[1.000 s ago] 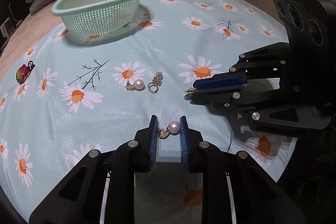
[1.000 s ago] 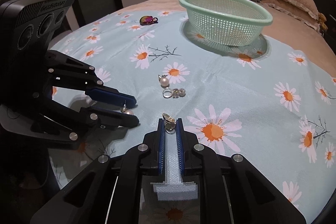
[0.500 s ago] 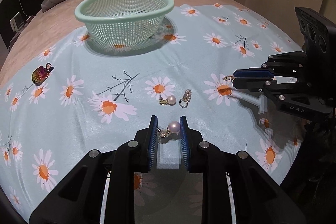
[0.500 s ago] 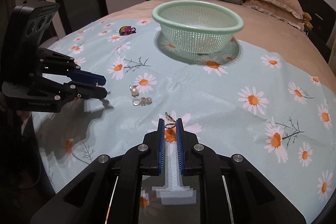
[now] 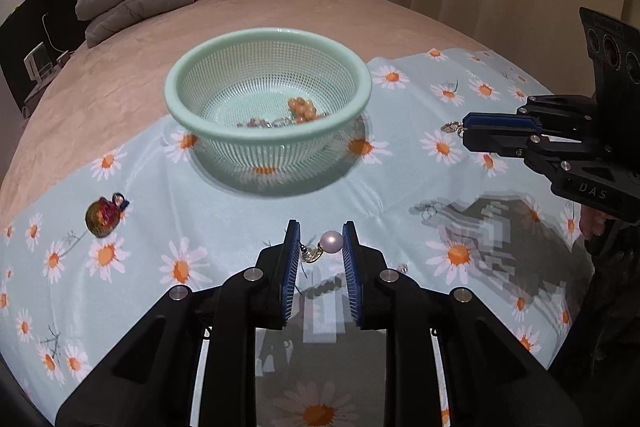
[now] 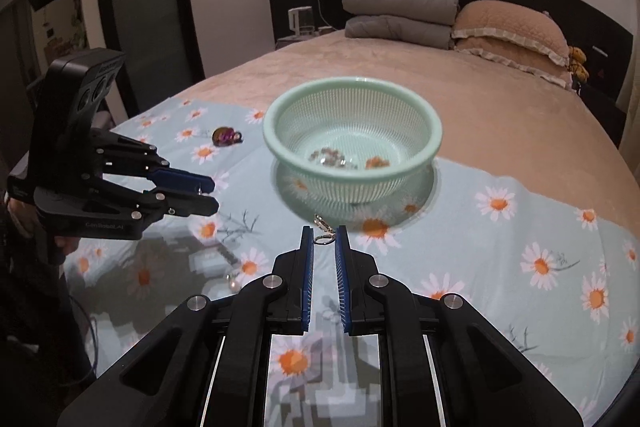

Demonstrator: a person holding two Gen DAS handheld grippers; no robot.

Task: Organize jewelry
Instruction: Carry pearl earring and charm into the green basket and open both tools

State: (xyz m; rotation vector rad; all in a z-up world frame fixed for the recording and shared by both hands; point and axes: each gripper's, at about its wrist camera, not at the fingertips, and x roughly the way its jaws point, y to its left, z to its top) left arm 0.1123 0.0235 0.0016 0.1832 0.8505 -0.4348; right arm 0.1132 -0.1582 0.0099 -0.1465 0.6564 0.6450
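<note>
Right now my left gripper [image 5: 320, 247] pinches a round pink pearl earring on a gold hook [image 5: 330, 240]; my right gripper [image 6: 323, 239] clamps a small gold clasp charm [image 6: 323, 231], both short of the mint-green mesh basket [image 5: 192, 123], whose contents blur.

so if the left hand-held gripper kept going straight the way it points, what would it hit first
Probably the mint green basket: it sits straight ahead of the left hand-held gripper, which holds a pearl earring. Whether it would meet the near wall or clear the rim is hard to judge.
</note>
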